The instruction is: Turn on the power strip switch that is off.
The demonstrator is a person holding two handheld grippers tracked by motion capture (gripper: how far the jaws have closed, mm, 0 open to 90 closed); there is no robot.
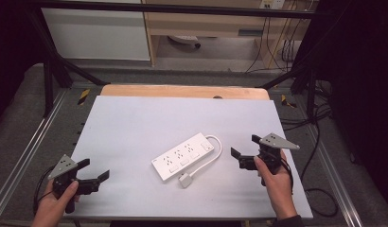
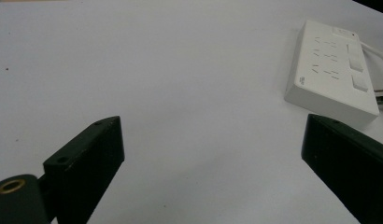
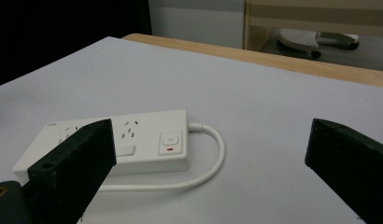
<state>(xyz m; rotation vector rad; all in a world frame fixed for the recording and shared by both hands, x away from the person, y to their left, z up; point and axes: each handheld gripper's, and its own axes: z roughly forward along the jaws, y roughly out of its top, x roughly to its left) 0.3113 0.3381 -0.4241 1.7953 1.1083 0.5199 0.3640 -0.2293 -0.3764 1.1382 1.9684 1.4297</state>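
A white power strip (image 1: 183,156) lies flat at the middle of the white counter (image 1: 135,127), set on a diagonal, its cord (image 1: 212,153) looping out of the far end and curling back to a plug (image 1: 185,180) that rests just beside the strip's near edge. A person holds a hand-held gripper in each hand on either side of it: the left hand-held gripper (image 1: 93,174) near the counter's front left corner, well apart from the strip, and the right hand-held gripper (image 1: 245,151) closer in, just off the cord end. Both are released, jaws spread wide and grasping nothing.

The work appears to be at its opening step, the approach, with the strip untouched. The next move likely calls for the right one to close the gap toward the cord or the plug while the left comes in to steady the body.

The strip is a smooth, hard plastic slab with rounded corners, rows of socket slots and raised rocker switches, one marked in red (image 3: 170,149). The cord looks rubbery and springy. The counter's surface is matte, with a bare wooden edge (image 1: 182,91) at the back.
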